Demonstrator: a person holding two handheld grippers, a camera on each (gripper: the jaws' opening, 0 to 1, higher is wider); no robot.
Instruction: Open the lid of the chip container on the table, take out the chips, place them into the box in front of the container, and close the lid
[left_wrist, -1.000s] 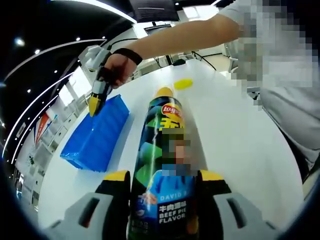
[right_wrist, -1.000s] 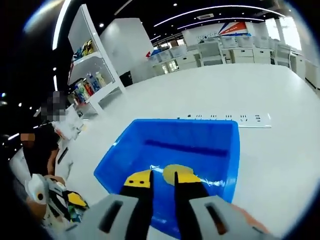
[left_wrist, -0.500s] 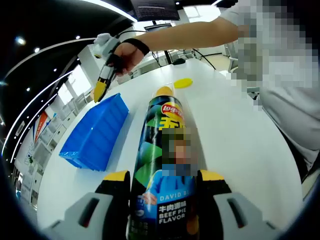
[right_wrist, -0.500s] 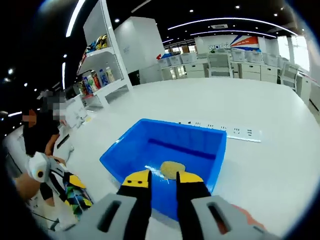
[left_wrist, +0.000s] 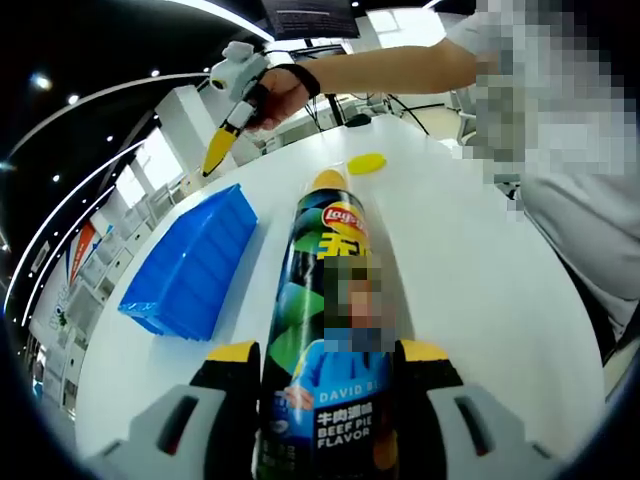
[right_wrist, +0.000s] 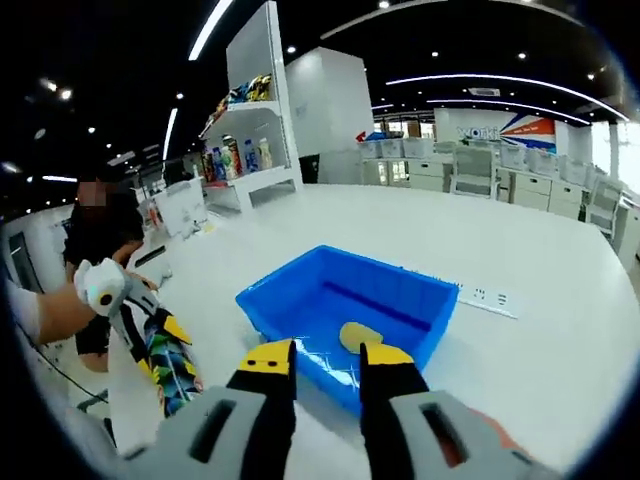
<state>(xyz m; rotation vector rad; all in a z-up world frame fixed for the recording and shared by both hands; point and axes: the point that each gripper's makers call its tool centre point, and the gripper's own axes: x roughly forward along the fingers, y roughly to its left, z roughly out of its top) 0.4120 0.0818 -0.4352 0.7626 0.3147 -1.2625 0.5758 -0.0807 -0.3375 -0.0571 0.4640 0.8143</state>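
In the left gripper view we saw the left gripper (left_wrist: 327, 365) clamped around the chip container (left_wrist: 328, 330), its yellow-tipped jaws pressed against either side of the tube near its base, the can stretching away along the white table (left_wrist: 470, 270) with its top uncapped. The yellow lid (left_wrist: 366, 165) lay on the table beyond the can's open end, apart from it. The blue box (left_wrist: 190, 265) sat on the table beside the can. The right gripper (left_wrist: 218, 150), held in a person's hand (left_wrist: 283, 95), hung in the air above the far end of the box. In the right gripper view we saw that gripper's jaws (right_wrist: 326, 357) standing slightly apart with nothing between them, raised above the box (right_wrist: 350, 310), where a chip (right_wrist: 359, 334) lay on the floor of the bin.
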